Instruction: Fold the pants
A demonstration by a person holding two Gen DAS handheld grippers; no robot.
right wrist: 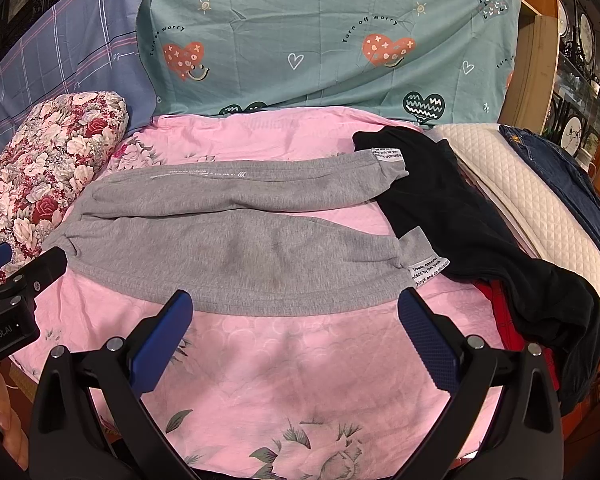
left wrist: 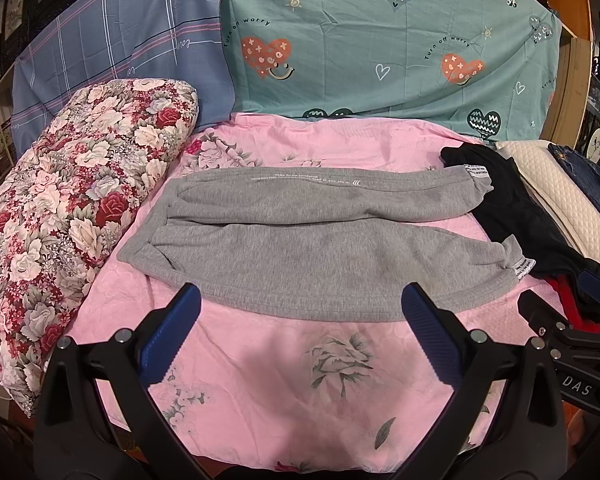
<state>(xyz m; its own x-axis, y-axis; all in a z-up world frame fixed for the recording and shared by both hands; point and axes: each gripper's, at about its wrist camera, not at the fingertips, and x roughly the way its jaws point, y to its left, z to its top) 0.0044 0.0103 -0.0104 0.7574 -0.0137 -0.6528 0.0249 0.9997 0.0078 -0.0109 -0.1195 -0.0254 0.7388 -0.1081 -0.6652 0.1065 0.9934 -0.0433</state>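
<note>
Grey sweatpants [left wrist: 300, 236] [right wrist: 236, 248] lie flat across a pink floral bedspread [left wrist: 292, 380] [right wrist: 300, 372], waist at the left, cuffs with white labels at the right, the two legs side by side. My left gripper [left wrist: 300, 300] stands open just short of the near leg's edge, holding nothing. My right gripper [right wrist: 296, 304] is open too, at the same near edge further right, empty. The right gripper also shows at the right edge of the left wrist view [left wrist: 560, 312]. The left gripper's tip appears at the left edge of the right wrist view [right wrist: 24, 264].
A red and white floral quilt [left wrist: 68, 216] [right wrist: 48, 164] is rolled up at the left. A black garment [left wrist: 512, 208] [right wrist: 460, 216] lies by the cuffs, over red cloth [right wrist: 512, 316]. Further right are a cream quilted pad [right wrist: 540, 208] and jeans [right wrist: 560, 168]. Teal [right wrist: 320, 40] and blue sheets hang behind.
</note>
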